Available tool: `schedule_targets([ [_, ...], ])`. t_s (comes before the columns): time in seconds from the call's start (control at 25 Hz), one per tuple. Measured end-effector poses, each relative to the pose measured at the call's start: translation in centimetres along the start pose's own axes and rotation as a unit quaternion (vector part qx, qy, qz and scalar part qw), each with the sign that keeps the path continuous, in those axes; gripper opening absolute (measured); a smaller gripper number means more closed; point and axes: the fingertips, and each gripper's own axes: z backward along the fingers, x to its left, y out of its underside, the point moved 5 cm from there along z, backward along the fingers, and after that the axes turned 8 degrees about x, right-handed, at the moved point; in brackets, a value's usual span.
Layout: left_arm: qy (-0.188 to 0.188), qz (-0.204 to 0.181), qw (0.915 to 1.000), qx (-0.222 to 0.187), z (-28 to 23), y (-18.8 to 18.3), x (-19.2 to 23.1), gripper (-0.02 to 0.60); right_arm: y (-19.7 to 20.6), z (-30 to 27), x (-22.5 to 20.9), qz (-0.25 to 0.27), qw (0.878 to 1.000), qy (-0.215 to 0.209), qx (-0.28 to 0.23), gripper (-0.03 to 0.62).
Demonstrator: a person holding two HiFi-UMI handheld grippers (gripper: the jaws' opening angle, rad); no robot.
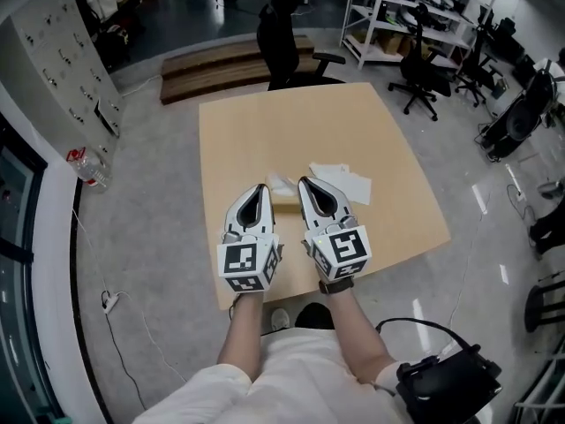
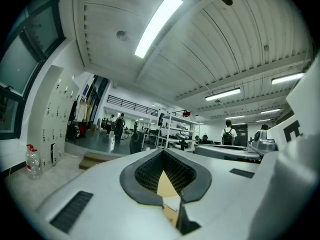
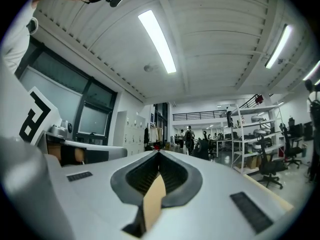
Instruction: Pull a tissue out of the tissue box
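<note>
Over the table's [image 1: 256, 131] near edge, the left claw [image 1: 262, 186] and right claw [image 1: 303, 181] point level, side by side, forearms [image 1: 252, 321] outstretched. Both are closed and empty.

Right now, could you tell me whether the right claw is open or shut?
Shut: the right claw shows its tips touching, nothing between them.

1. The table [image 1: 265, 131], centre of the head view: pale wood-look top, smooth and matt.
2. The left gripper [image 1: 261, 187] and right gripper [image 1: 305, 182]: smooth white plastic shells, with dark ribbed pads [image 2: 149, 173].
3. The tissues [image 1: 346, 182], right of centre: thin white paper, rumpled.
4. The floor [image 1: 477, 193], right edge: grey, glossy.
</note>
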Motion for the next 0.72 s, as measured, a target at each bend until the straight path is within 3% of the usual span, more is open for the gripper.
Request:
schedule_targets([
  [0.36, -0.009, 0.014, 0.9991, 0.04, -5.2, 3.1, 2.1, 0.0, 3.6, -5.2, -3.3, -0.001, 0.997, -0.036, 0.065, 0.003],
  [0.72, -0.032, 0.042, 0.9929, 0.106, -11.0, 8.5, 6.0, 0.0, 10.1, -11.2, -6.7, -0.022, 0.985, -0.055, 0.16, 0.003],
])
